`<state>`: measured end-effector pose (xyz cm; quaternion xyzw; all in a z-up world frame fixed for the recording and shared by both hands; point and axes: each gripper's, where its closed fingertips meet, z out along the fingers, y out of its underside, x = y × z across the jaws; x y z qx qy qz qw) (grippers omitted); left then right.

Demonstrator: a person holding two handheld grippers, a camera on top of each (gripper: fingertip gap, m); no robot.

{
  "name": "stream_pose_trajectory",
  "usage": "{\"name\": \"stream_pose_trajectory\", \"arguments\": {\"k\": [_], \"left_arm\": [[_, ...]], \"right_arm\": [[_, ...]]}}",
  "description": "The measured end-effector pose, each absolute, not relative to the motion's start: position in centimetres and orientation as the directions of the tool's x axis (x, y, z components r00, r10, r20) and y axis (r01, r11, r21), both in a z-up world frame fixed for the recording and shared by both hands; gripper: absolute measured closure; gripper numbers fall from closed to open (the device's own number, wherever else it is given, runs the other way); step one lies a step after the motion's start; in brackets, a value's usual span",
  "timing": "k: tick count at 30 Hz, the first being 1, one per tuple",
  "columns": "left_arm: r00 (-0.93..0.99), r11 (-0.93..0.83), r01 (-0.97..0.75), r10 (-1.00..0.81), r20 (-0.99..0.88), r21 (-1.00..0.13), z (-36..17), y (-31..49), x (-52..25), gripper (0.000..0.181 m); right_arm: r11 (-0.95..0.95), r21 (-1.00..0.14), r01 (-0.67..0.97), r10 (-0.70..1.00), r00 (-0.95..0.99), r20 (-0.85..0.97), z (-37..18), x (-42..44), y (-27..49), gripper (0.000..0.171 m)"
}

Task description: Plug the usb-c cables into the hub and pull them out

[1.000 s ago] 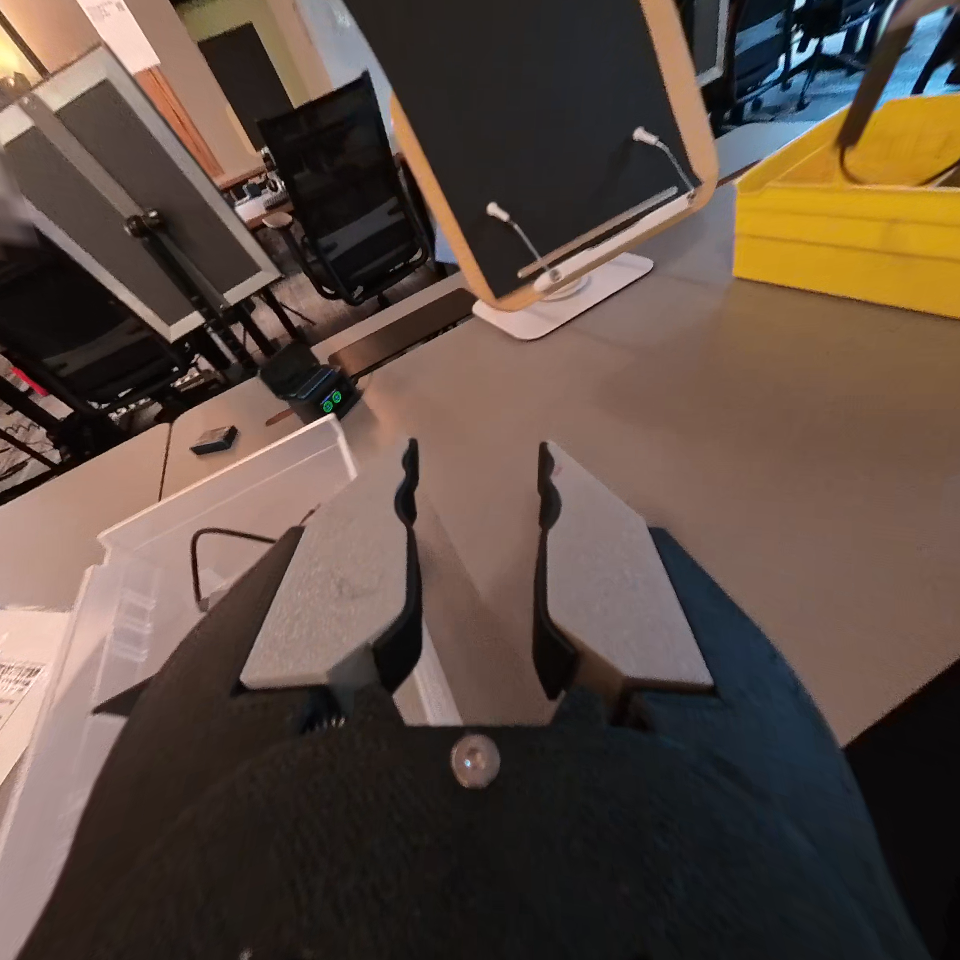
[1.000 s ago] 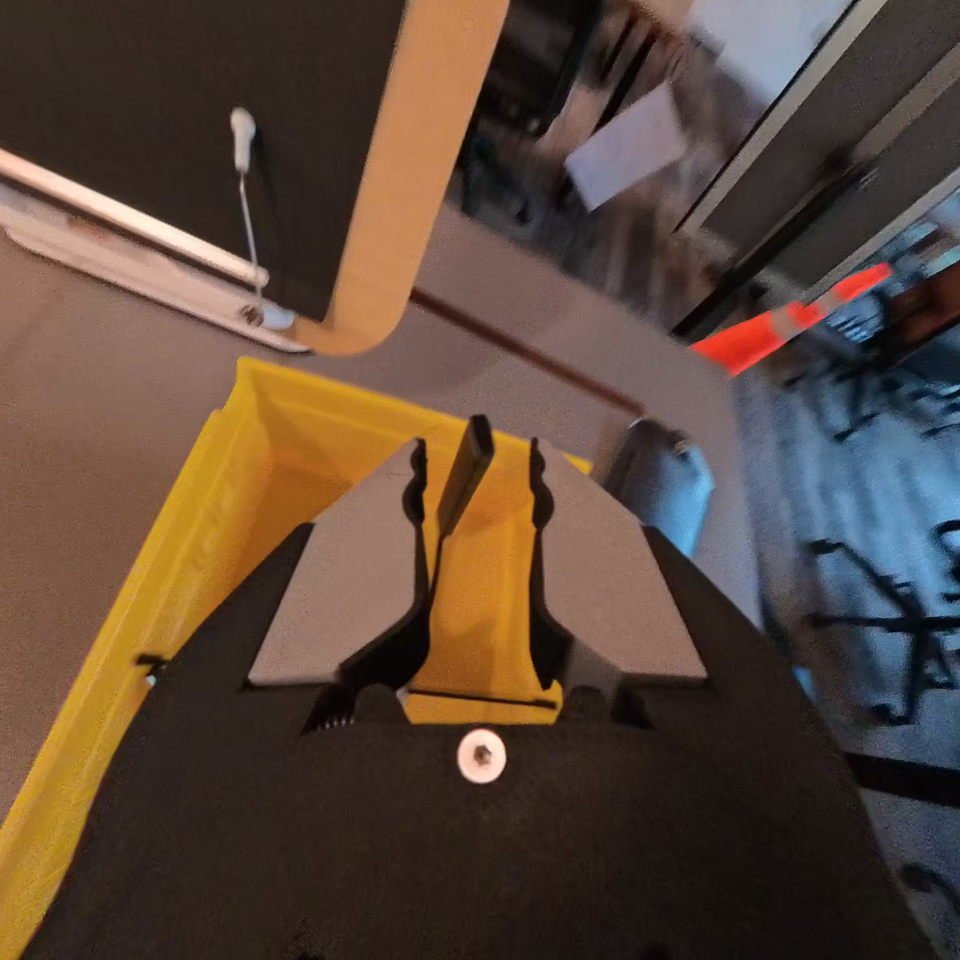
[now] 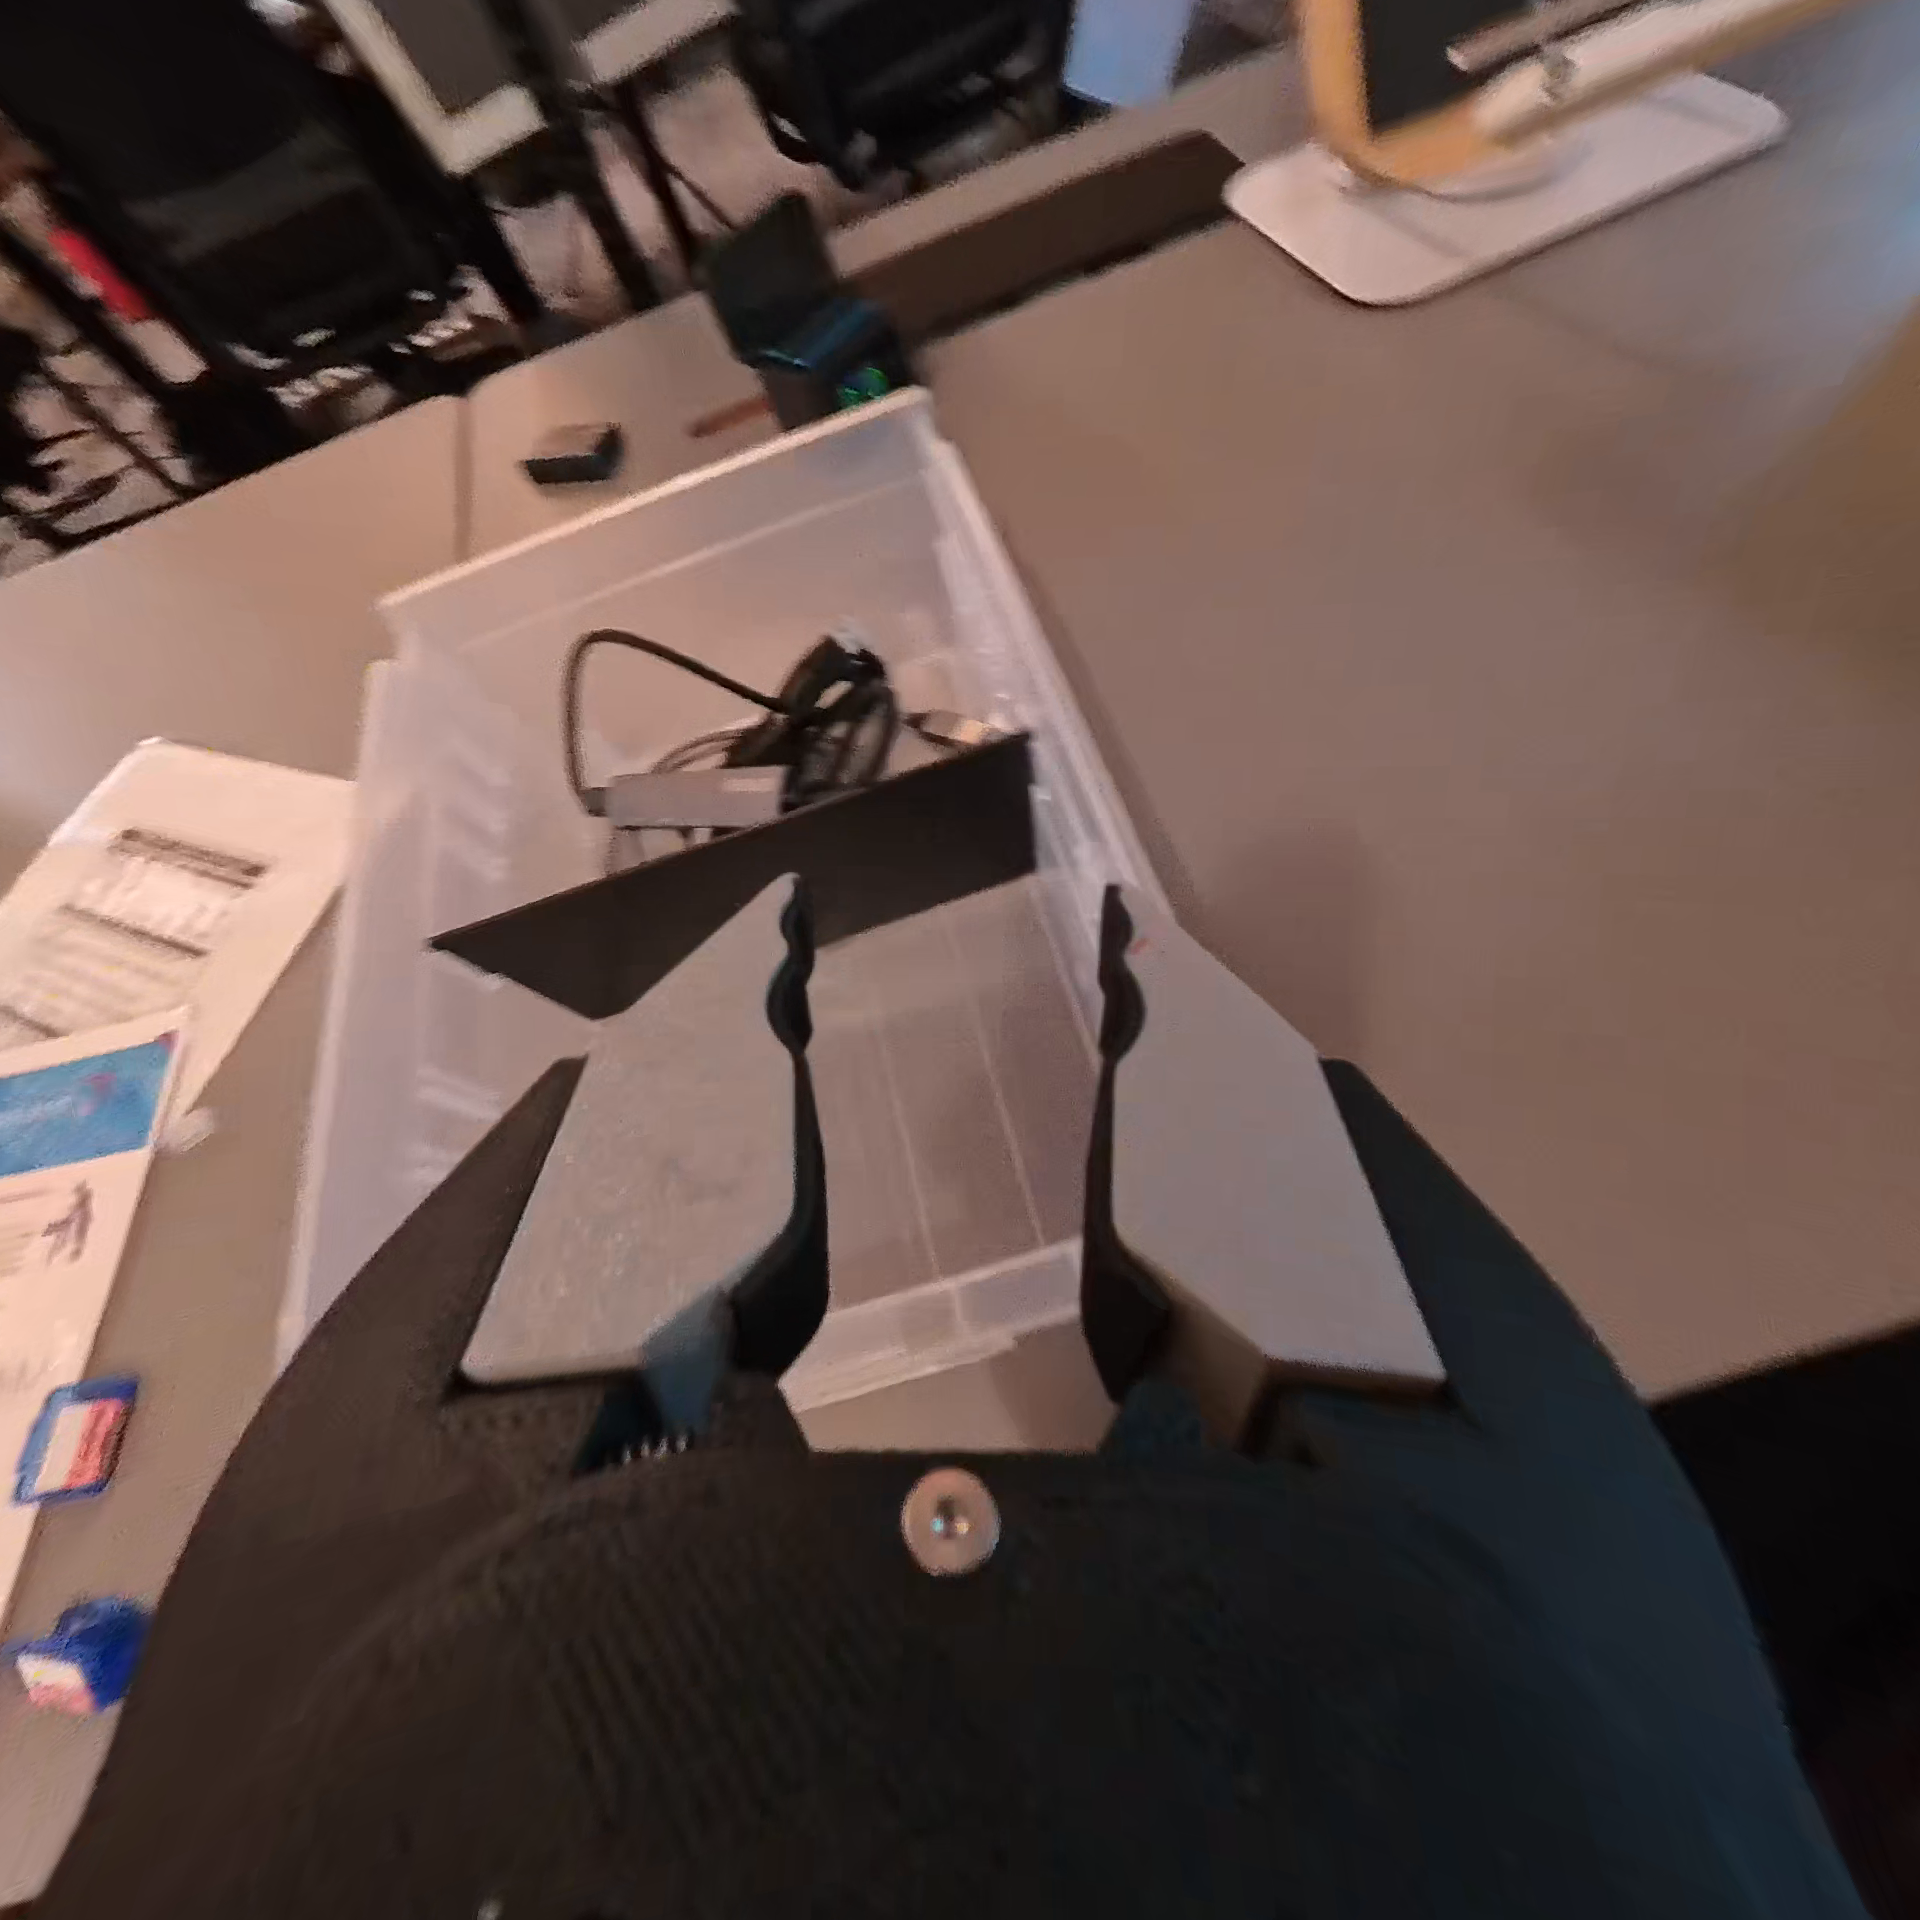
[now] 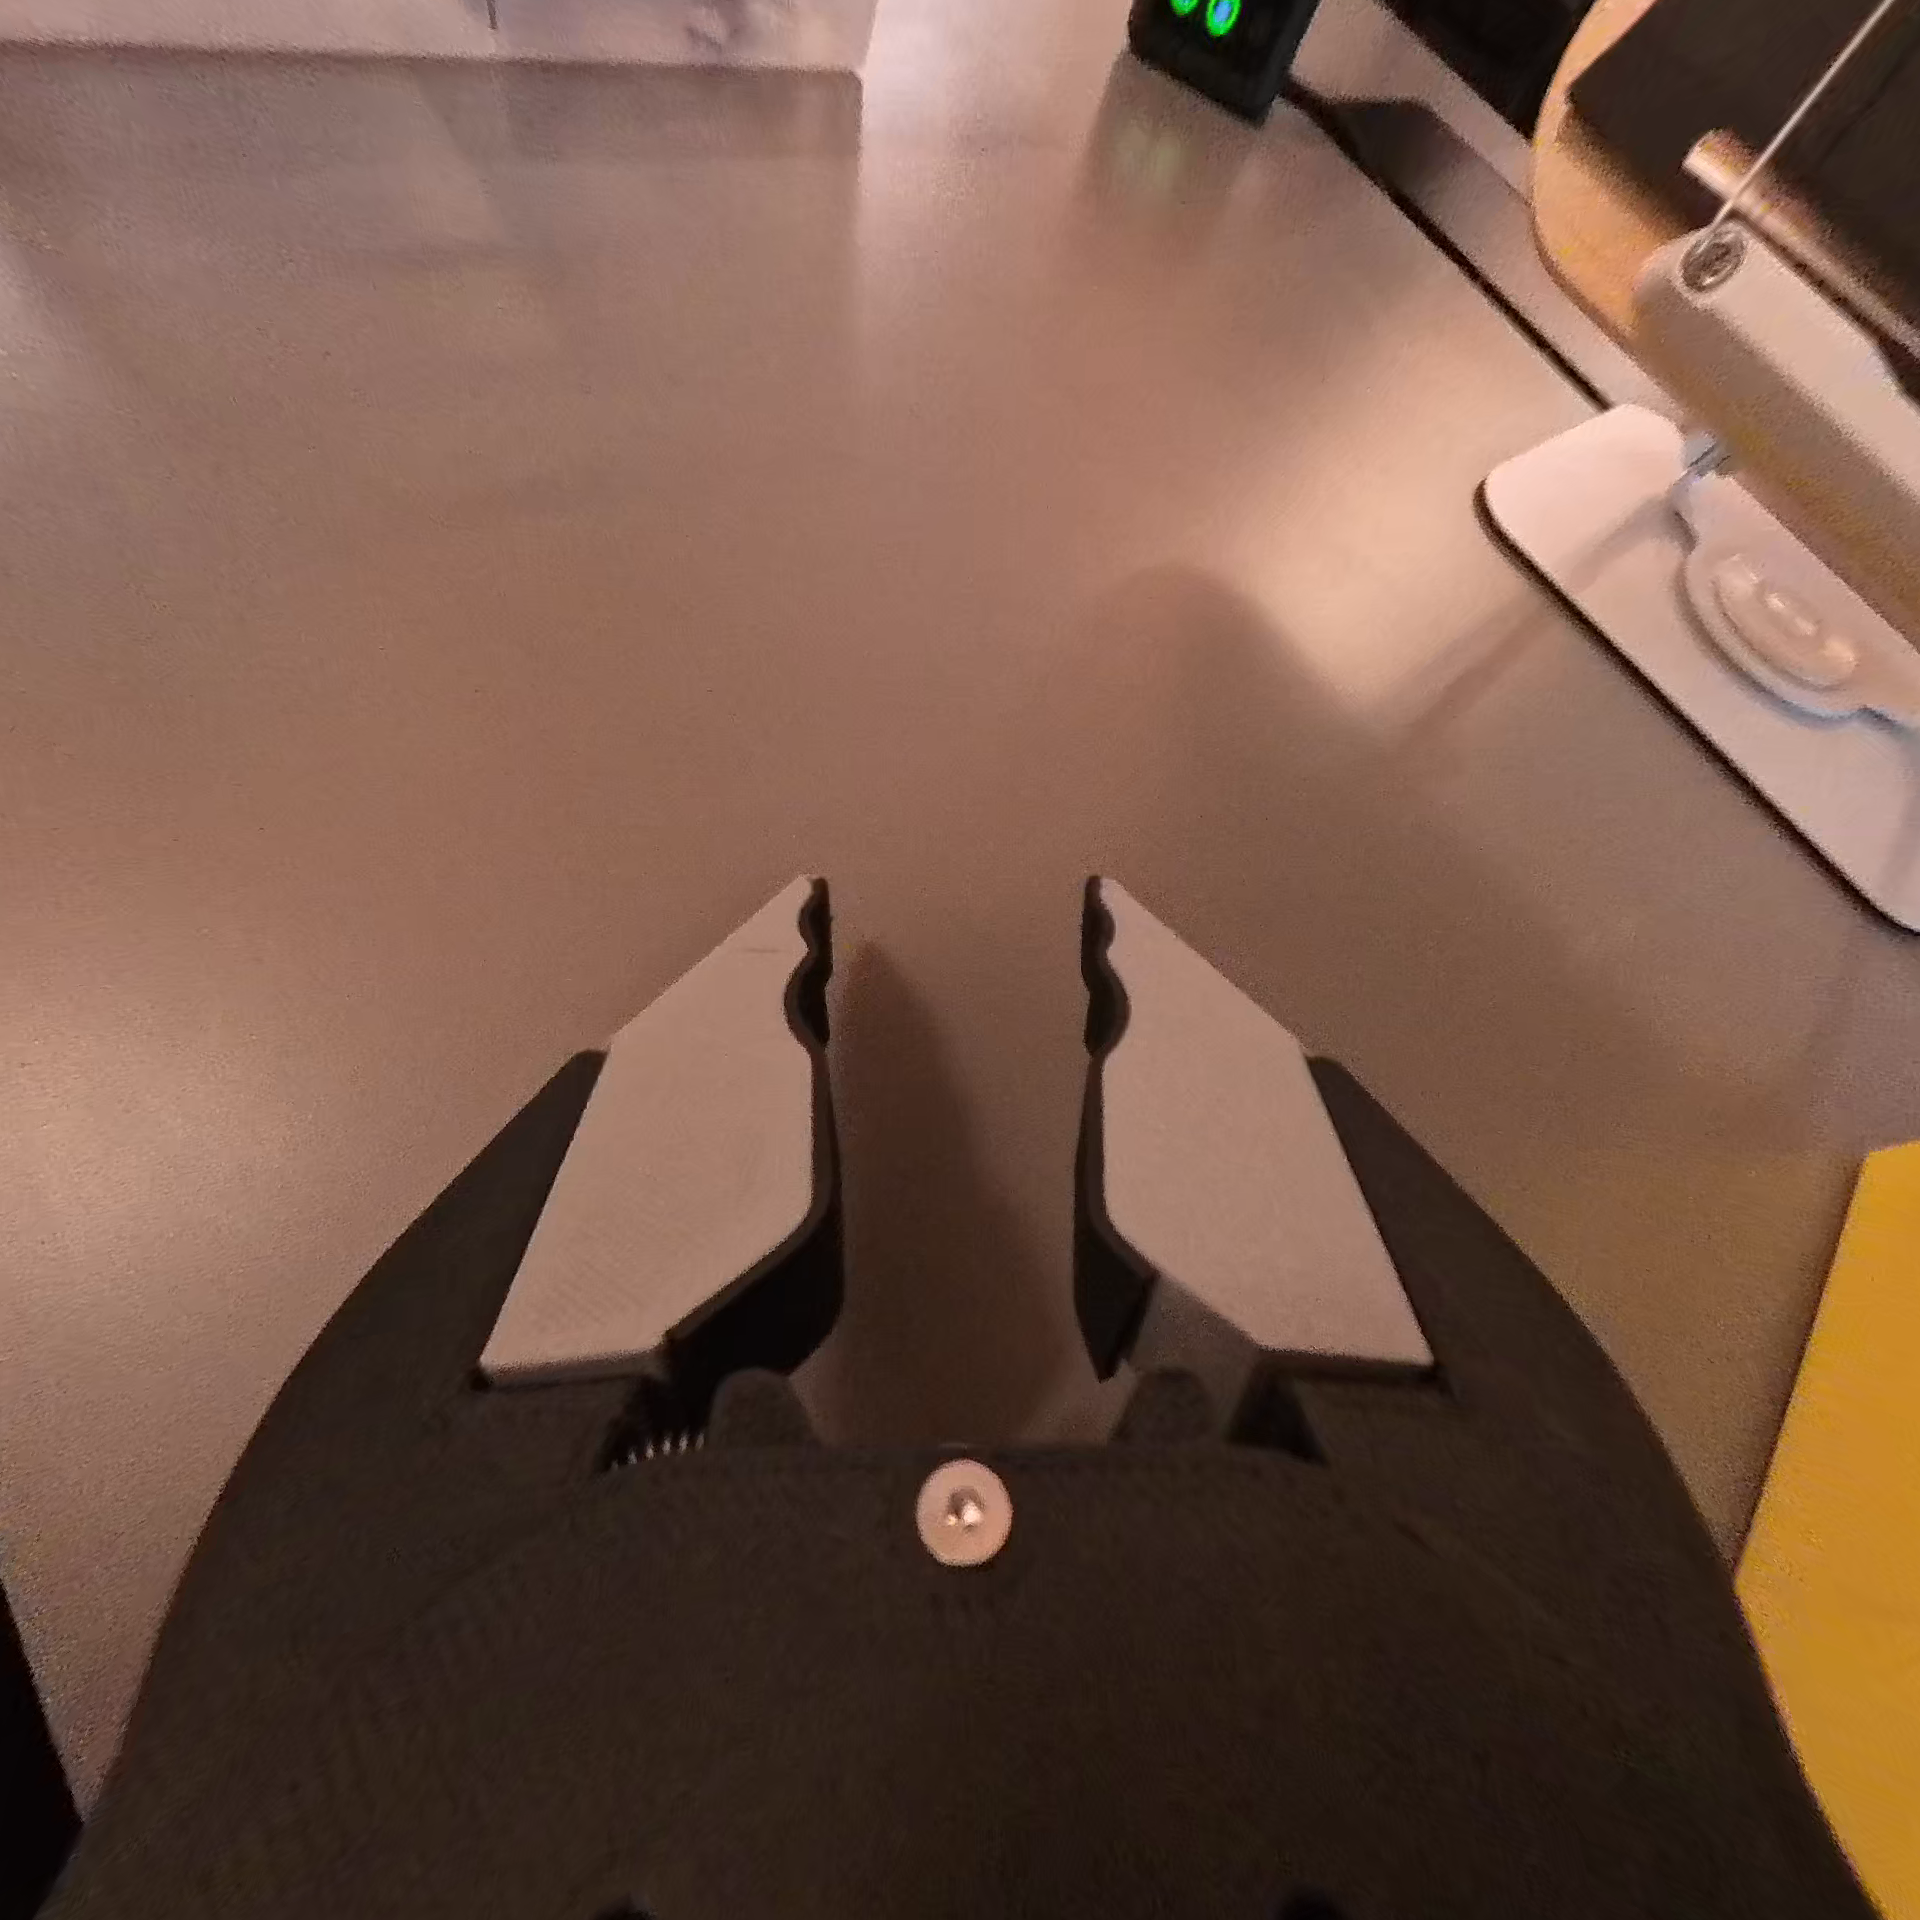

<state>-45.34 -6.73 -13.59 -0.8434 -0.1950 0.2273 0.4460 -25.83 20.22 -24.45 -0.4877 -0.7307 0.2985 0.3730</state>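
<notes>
A clear plastic bin [image 3: 665,499] lies on the grey table in the left wrist view. Its far part holds a grey hub [image 3: 691,800] and a tangle of black cables [image 3: 831,707]. A black divider panel [image 3: 675,914] crosses the bin in front of them. My left gripper [image 3: 954,904] is open and empty, above the bin's near part just short of the divider. My right gripper [image 4: 954,894] is open and empty over bare table [image 4: 623,520]. No hub or cable shows in the right wrist view.
Printed papers [image 3: 125,935] and small blue cards [image 3: 78,1439] lie left of the bin. A black device with green lights [image 3: 821,332] stands behind it and also shows in the right wrist view [image 4: 1216,42]. A white stand base [image 4: 1662,623] and a yellow bin [image 4: 1849,1455] are at the right.
My left gripper has swung left over the clear bin and opened wider. My right gripper has left the yellow bin for bare table; the black piece between its fingers is gone.
</notes>
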Motion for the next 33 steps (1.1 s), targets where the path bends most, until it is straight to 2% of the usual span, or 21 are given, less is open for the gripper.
{"name": "stream_pose_trajectory", "arguments": {"k": [1,5,7,8,12,16,17,18,26,27,29,33], "left_arm": [[0.800,-0.505,0.133,0.562,-0.208,-0.853,-13.2,-7.2,-46.1,0.129],[0.767,-0.480,0.111,0.598,-0.232,-0.870,-11.5,-7.1,-48.4,0.131],[0.778,-0.547,0.070,0.553,-0.297,-0.834,-10.8,-5.8,-49.8,0.135],[0.793,-0.591,0.061,0.517,-0.321,-0.804,-10.6,-4.9,-50.7,0.135],[0.880,-0.800,0.082,0.339,-0.334,-0.594,-12.6,-0.7,-55.1,0.134],[0.926,-0.945,0.248,0.295,-0.236,-0.212,-18.6,-1.3,-59.3,0.123],[0.928,-0.948,0.283,0.308,-0.209,-0.143,-19.7,-1.7,-59.8,0.125],[0.926,-0.945,0.312,0.327,-0.189,-0.101,-20.5,-2.1,-60.3,0.128],[0.797,-0.799,0.602,0.600,-0.067,0.002,-22.1,-4.4,-61.3,0.148],[0.778,-0.780,0.625,0.623,-0.077,0.009,-22.2,-4.6,-61.4,0.142],[0.756,-0.755,0.654,0.648,-0.094,0.048,-22.7,-5.1,-61.1,0.116],[0.719,-0.708,0.695,0.683,-0.131,0.121,-24.9,-6.1,-60.3,0.102]], "right_arm": [[0.345,-0.809,0.477,0.936,-0.240,0.258,-24.2,-25.8,20.3,0.127],[0.382,-0.796,0.471,0.922,-0.259,0.289,-24.4,-25.7,19.9,0.120],[0.425,-0.745,0.514,0.905,-0.274,0.327,-25.5,-25.8,19.9,0.115],[0.440,-0.723,0.533,0.898,-0.262,0.353,-25.8,-25.9,20.1,0.120],[0.483,-0.700,0.525,0.874,-0.248,0.417,-25.8,-25.9,20.1,0.124],[0.466,-0.708,0.531,0.884,-0.252,0.393,-25.9,-25.8,20.1,0.121],[0.458,-0.712,0.533,0.889,-0.254,0.381,-25.9,-25.7,20.1,0.120],[0.449,-0.716,0.534,0.893,-0.256,0.370,-25.9,-25.7,20.1,0.119],[0.445,-0.728,0.522,0.895,-0.282,0.345,-25.8,-25.3,19.7,0.120],[0.456,-0.722,0.520,0.890,-0.286,0.355,-25.8,-25.3,19.6,0.120],[0.480,-0.712,0.513,0.877,-0.293,0.380,-25.9,-25.2,19.4,0.120],[0.502,-0.704,0.501,0.865,-0.295,0.407,-25.8,-25.1,19.2,0.122]]}}
